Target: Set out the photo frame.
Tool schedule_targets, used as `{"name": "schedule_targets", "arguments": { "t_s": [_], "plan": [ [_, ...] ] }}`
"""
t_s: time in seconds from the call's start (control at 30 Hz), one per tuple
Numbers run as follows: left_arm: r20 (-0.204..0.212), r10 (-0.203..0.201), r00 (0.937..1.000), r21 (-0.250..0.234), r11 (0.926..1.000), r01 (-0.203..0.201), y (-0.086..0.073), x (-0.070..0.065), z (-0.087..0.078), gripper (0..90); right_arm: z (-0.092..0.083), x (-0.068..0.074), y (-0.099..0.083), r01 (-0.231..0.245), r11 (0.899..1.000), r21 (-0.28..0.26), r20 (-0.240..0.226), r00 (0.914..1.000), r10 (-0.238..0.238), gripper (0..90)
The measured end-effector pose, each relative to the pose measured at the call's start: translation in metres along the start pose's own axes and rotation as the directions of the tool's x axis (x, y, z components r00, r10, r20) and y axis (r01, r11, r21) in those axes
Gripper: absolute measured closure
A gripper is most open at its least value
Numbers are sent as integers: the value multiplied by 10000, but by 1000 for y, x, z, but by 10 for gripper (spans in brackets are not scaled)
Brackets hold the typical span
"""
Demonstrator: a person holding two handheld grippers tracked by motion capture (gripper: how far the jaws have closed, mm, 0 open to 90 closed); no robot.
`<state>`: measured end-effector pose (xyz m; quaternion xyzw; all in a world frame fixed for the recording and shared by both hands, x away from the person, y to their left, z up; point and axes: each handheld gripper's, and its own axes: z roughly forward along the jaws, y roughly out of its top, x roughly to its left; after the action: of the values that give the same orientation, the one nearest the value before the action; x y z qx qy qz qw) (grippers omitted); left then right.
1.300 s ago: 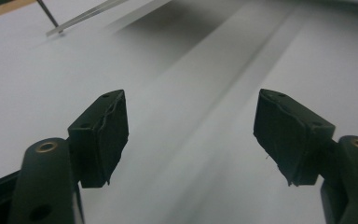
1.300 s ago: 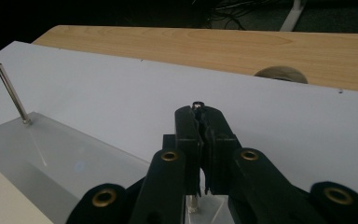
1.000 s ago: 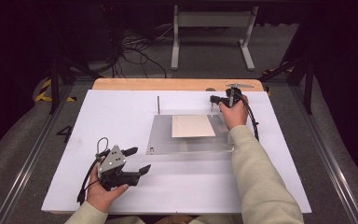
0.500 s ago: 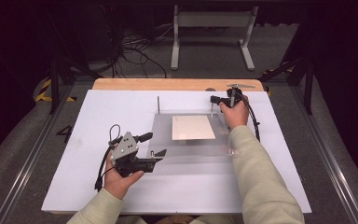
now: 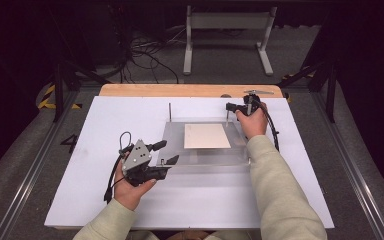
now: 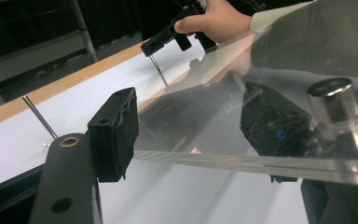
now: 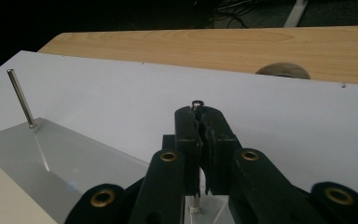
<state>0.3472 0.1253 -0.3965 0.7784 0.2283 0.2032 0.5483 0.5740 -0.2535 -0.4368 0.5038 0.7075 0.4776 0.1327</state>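
Looking down, the high view placed the clear plate (image 5: 207,145) mid-table. The right gripper (image 7: 200,122) was clamped on a corner pin (image 7: 196,105) — the left gripper (image 6: 186,140) had just been closing, pads straddling the plate's near edge, not yet pressing.

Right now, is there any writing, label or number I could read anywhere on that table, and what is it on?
No readable text anywhere.
Cream card on the clear plate: a faint mark at its edge in the right gripper view, too small to read.
Left gripper, right gripper: no lettering visible.
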Motion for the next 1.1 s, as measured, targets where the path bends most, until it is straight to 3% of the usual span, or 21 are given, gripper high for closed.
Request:
{"name": "schedule_targets", "arguments": {
  "t_s": [0.13, 0.2, 0.27, 0.47, 0.6, 0.83, 0.93, 1.1],
  "plan": [
    [-74, 92, 9999, 331, 9994, -90, -1, 2, 1, 362, -4, 2, 3, 264, 9993, 276, 96, 9996, -267, 843],
    [-39, 54, 10000, 302, 9995, -52, 0, 2, 1, 363, -14, 0, 3, 406, 9975, 581, 115, 9991, -414, 780],
    [-80, 88, 9999, 305, 9995, -86, 2, 2, 1, 363, -23, -1, 3, 449, 9981, 429, 109, 9989, -454, 708],
    [-86, 66, 9999, 313, 9995, -63, 4, 3, 2, 364, -67, 4, 1, 908, 9946, -503, -114, 9957, -915, 650],
    [-51, -2, 10000, 314, 9995, 4, 6, 4, 2, 364, -96, 13, -2, 870, 9903, -1086, -548, 9941, -934, 616],
    [88, 29, 10000, 581, 9983, -34, 7, 5, 2, 365, -127, 28, -11, 1480, 9832, -1068, -577, 9863, -1547, 562],
    [63, 110, 9999, 652, 9978, -114, 7, 3, 2, 365, -144, 37, -20, 2041, 9731, -1068, -253, 9778, -2079, 552],
    [60, 161, 9999, 672, 9976, -165, 8, 3, 2, 367, -168, 50, -39, 2193, 9627, -1586, -497, 9720, -2296, 540]
  ]
}}
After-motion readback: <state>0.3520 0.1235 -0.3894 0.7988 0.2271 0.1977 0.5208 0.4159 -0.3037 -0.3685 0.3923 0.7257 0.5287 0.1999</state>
